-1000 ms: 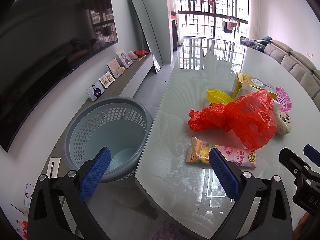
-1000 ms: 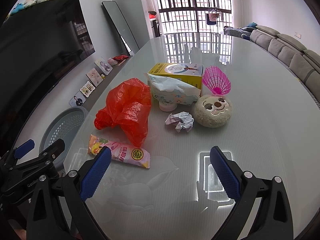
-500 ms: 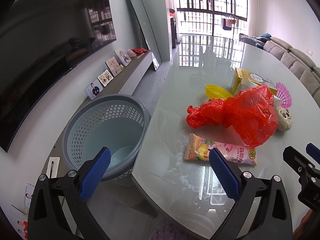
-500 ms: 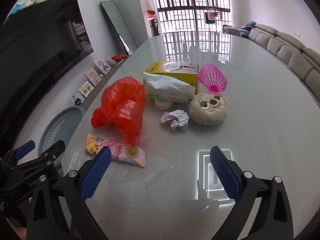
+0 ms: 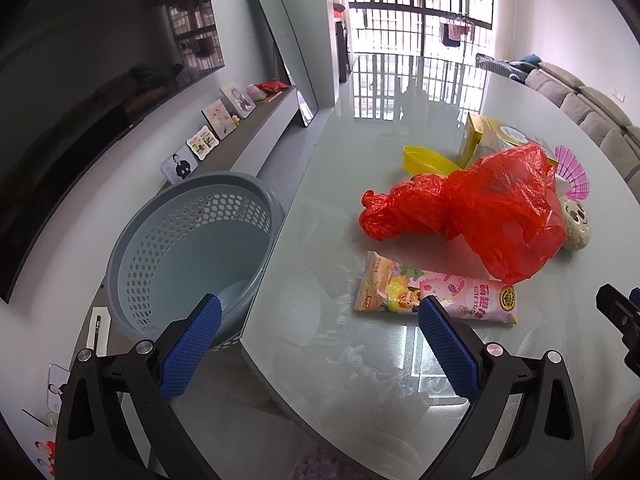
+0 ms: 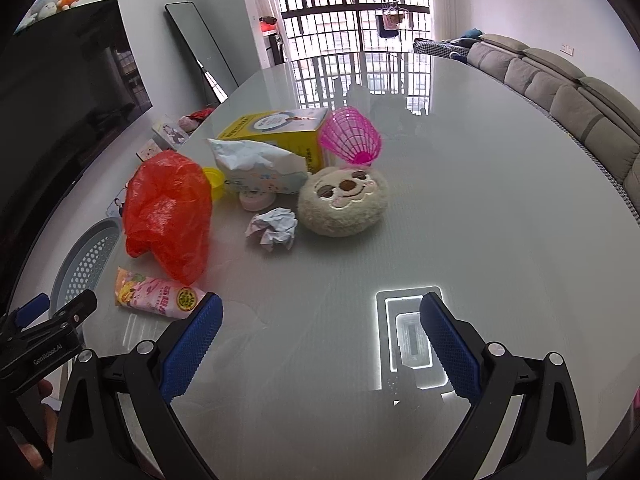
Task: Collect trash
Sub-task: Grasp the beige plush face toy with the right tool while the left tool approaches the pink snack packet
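Snack wrapper (image 5: pixel 434 294) on the glass table (image 5: pixel 360 360), beside the basket (image 5: pixel 192 248).
Left gripper (image 5: pixel 316 336) is nearer, released and empty; wrapper lies just ahead-right, long axis crosswise. Right gripper (image 6: pixel 320 340) also released.

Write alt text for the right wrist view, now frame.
The open right gripper hovers empty over a glass table, facing a cluster of items: a red plastic bag, a pink snack wrapper, a crumpled paper ball, a round plush toy, a yellow box and a pink mesh basket. A grey laundry basket stands off the table's left edge.
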Tool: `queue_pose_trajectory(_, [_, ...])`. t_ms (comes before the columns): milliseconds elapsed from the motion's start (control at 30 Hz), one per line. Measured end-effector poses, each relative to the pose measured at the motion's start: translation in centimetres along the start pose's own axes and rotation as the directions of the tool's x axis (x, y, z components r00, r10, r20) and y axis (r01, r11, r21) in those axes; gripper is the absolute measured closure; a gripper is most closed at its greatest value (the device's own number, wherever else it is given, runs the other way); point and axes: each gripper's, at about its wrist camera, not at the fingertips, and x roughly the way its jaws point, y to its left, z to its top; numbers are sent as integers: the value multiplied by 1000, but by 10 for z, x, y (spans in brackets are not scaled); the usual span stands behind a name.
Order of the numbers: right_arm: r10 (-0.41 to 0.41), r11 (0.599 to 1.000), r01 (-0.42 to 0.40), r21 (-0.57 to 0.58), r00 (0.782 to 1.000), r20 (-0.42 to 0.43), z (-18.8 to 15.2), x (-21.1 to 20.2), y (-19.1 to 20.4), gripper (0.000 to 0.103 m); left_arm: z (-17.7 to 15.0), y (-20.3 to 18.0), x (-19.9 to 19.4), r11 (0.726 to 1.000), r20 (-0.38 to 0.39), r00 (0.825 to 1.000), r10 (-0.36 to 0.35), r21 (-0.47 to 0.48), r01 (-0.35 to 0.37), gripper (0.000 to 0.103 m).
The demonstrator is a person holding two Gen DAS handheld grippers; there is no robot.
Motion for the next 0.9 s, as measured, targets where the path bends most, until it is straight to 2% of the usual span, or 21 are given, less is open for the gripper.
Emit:
queue_pose_trajectory(267, [-28,999,28,31,1000,-5,25,24,-21,9,5,-5,9,1000,-10,1000,4,-2,-4,6])
queue_pose_trajectory(567, [-36,999,37,26,999,-29,62,63,-22,9,13,-7,16,1000,-17,1000,5,-7,-5,6])
queue_pose_trajectory(900, [-49,999,51,20,994,-94,72,98,-24,9,17,-10,25,1000,-31,1000,0,-2,0,6])
